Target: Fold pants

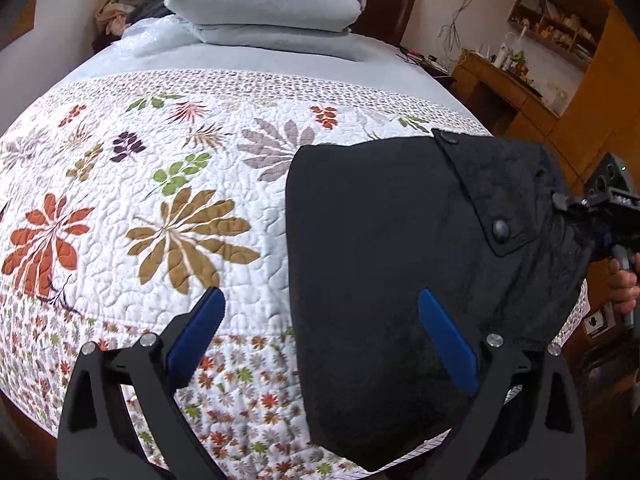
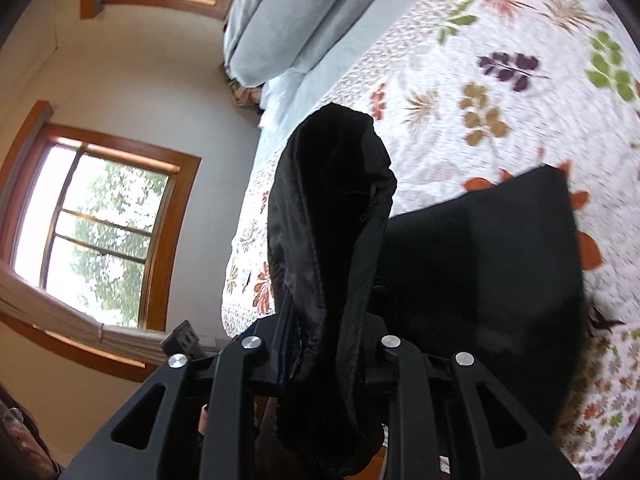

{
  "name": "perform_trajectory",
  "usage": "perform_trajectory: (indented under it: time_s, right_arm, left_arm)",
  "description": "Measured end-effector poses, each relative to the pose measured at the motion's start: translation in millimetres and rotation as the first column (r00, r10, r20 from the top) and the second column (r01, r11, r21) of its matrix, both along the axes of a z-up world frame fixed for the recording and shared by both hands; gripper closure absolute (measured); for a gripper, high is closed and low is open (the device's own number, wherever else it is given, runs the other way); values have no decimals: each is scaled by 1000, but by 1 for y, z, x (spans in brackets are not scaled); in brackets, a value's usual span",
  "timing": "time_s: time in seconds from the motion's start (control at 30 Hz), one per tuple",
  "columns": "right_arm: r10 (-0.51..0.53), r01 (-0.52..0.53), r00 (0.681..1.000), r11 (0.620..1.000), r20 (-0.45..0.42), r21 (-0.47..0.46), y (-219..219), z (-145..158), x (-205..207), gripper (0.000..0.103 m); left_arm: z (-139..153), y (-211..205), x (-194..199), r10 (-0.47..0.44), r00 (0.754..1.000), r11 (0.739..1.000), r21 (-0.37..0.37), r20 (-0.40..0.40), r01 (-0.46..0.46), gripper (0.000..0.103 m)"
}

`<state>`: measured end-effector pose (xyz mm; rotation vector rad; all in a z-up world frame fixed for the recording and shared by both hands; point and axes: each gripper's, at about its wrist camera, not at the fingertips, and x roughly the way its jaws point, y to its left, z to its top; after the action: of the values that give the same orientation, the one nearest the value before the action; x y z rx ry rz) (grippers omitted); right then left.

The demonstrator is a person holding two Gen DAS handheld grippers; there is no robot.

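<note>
Pants (image 1: 400, 248), black, lie on the quilt (image 1: 160, 208). Right gripper (image 2: 320, 344) pinches their bunched edge; left gripper (image 1: 320, 344) hovers spread, its right finger over them.

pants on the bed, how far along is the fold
Partly done. The black pants already lie doubled into a compact slab on the floral quilt. In hand: the right gripper is shut on a bunched end of the fabric, holding it lifted off the bed. The left gripper hangs open over the near edge, holding nothing. Left: lay that end down and flatten it.
</note>
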<state>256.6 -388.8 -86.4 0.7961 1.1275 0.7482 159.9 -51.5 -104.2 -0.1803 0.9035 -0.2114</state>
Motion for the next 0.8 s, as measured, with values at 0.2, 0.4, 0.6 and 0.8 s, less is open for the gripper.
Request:
perform_trajectory:
  time_s: [0.2, 0.4, 0.6, 0.8]
  right_arm:
    - [-42, 42, 999, 999, -33, 8, -26, -22, 3, 80]
    - [-68, 69, 996, 998, -60, 16, -37, -38, 3, 80]
    - [-78, 80, 994, 996, -77, 30, -45, -51, -2, 80]
    - [-88, 92, 991, 995, -98, 33, -52, -64, -6, 79]
  left_arm:
    - [0, -16, 3, -27, 1000, 999, 23, -4, 27, 6]
    - [0, -26, 5, -28, 1000, 998, 53, 1, 28, 6]
    - [1, -30, 8, -23, 1000, 998, 66, 3, 23, 5]
    - [-2, -33, 12, -15, 1000, 997, 79, -4, 15, 5]
